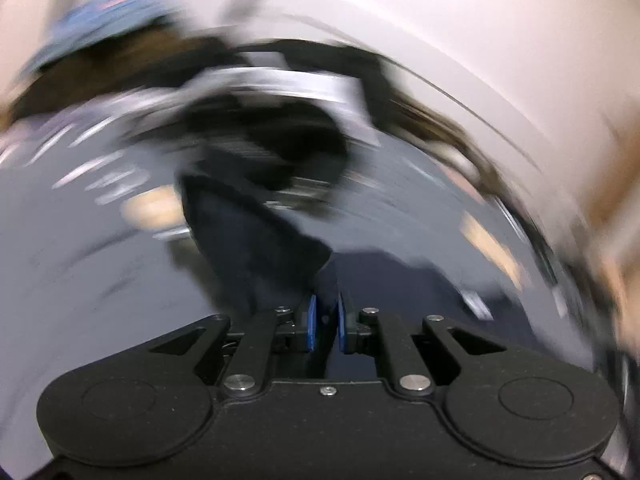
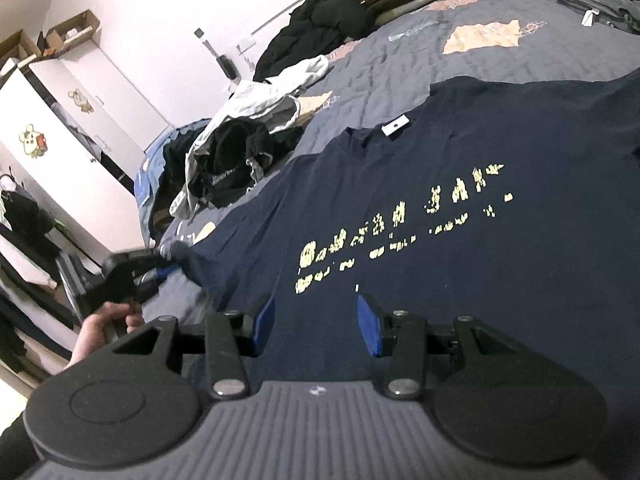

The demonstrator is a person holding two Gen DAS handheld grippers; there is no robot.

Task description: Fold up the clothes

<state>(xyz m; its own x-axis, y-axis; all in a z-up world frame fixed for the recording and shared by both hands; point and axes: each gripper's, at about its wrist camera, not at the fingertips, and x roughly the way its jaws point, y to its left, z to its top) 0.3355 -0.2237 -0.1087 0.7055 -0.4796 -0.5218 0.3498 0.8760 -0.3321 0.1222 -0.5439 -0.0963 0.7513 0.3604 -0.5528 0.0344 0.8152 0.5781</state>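
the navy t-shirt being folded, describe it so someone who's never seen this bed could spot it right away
Start from the bed with the grey-blue quilt, which is strewn with clothes. The navy t-shirt lies spread flat across its near side, collar toward the heap of black and white clothes. Unlike those crumpled pieces, it is smoothed out, with rows of cracked yellow lettering across the chest and a small white label inside the collar.

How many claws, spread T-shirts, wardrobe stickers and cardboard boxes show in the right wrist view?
claws: 2, left claw and right claw
navy T-shirt: 1
cartoon stickers: 2
cardboard boxes: 2
total: 7
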